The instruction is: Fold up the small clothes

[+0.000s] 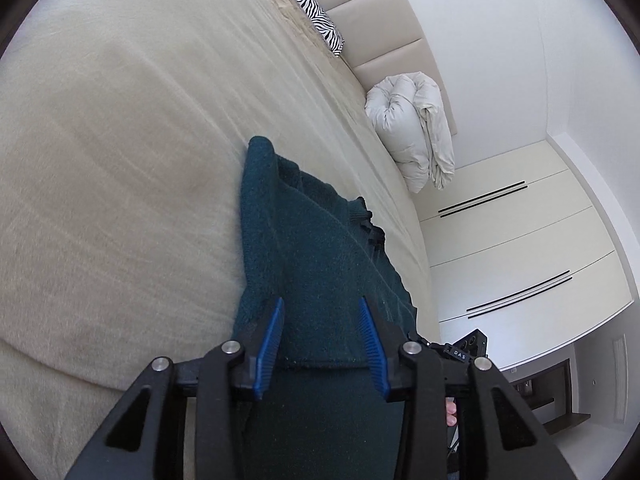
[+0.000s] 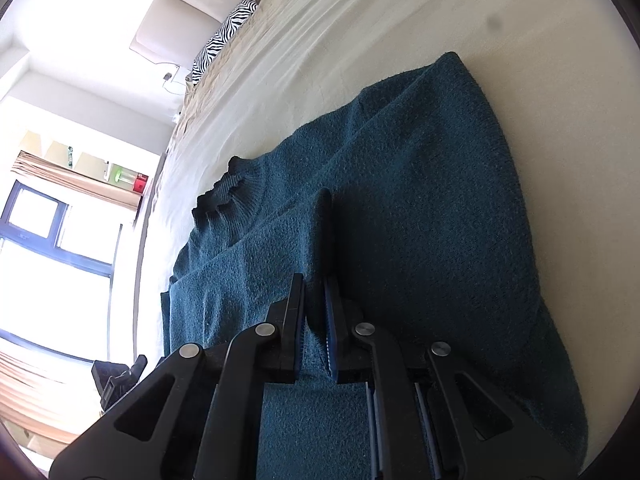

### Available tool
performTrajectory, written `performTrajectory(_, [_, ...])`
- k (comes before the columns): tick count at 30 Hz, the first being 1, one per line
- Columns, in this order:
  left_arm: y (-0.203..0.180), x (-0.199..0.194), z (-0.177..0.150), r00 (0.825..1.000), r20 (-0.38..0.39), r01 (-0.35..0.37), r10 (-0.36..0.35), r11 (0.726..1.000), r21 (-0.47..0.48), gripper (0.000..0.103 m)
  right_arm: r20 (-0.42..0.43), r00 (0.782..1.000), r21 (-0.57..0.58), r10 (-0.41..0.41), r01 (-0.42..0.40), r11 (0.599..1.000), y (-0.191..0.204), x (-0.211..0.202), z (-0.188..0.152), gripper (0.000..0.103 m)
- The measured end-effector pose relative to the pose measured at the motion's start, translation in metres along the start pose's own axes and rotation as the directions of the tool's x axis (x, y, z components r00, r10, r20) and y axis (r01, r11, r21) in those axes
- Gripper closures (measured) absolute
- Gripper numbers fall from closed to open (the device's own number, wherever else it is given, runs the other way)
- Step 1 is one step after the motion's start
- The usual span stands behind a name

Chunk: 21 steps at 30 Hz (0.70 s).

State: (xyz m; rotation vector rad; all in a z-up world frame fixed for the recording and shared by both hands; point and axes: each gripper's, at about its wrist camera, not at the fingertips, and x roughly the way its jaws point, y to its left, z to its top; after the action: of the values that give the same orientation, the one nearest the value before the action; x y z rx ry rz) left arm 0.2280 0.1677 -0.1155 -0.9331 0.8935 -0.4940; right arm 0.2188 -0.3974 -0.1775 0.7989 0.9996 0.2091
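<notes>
A dark teal knit sweater lies on a beige bed, with its ribbed collar toward the left in the right wrist view. My left gripper is open just over the sweater's near hem; the cloth lies between the blue pads, which stand apart and do not press on it. My right gripper is shut on a raised fold of the sweater, and a ridge of knit runs from its fingertips up the middle of the garment.
A zebra-print pillow and a padded headboard are at the bed's far end. A rolled pale duvet leans at the bed's edge. White wardrobe doors stand beyond. A bright window is at the left.
</notes>
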Motion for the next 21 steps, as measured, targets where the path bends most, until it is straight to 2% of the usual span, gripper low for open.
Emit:
performTrajectory(3, [0.007,0.017,0.024,0.999,0.009,-0.035,0.035,0.999,-0.010,0.062,0.000,1.000,0.007,0.007,-0.007,1.000,-0.006,0.001,-0.003,0.094])
performTrajectory(5, [0.015,0.030,0.038,0.997,0.008,-0.081,0.081,0.997,-0.005,0.071,0.000,1.000,0.016,0.022,-0.022,1.000,-0.009,0.000,-0.002,0.095])
performTrajectory(6, [0.019,0.035,0.043,0.995,0.005,-0.101,0.101,0.995,-0.015,0.082,0.001,1.000,0.016,0.026,-0.026,1.000,-0.009,-0.001,-0.002,0.095])
performTrajectory(7, [0.022,0.038,0.048,0.994,0.002,-0.109,0.109,0.994,-0.018,0.087,0.003,1.000,0.011,0.025,-0.025,1.000,-0.009,-0.001,-0.002,0.094])
performTrajectory(13, [0.028,0.051,0.067,0.989,-0.007,-0.147,0.147,0.989,0.004,0.098,0.073,0.997,0.031,0.033,-0.035,0.999,-0.018,-0.014,-0.001,0.094])
performTrajectory(16, [0.028,0.053,0.072,0.988,0.007,-0.157,0.157,0.988,0.002,0.098,0.089,0.996,0.062,0.031,-0.037,0.997,-0.023,-0.021,-0.003,0.094])
performTrajectory(20, [0.022,0.049,0.069,0.984,0.030,-0.175,0.175,0.985,0.003,0.099,0.110,0.994,0.033,0.017,-0.021,0.999,-0.016,-0.042,-0.011,0.094])
performTrajectory(21, [0.020,0.045,0.066,0.984,0.036,-0.175,0.175,0.985,0.005,0.095,0.117,0.993,0.025,0.027,-0.030,0.999,-0.012,-0.048,-0.012,0.094])
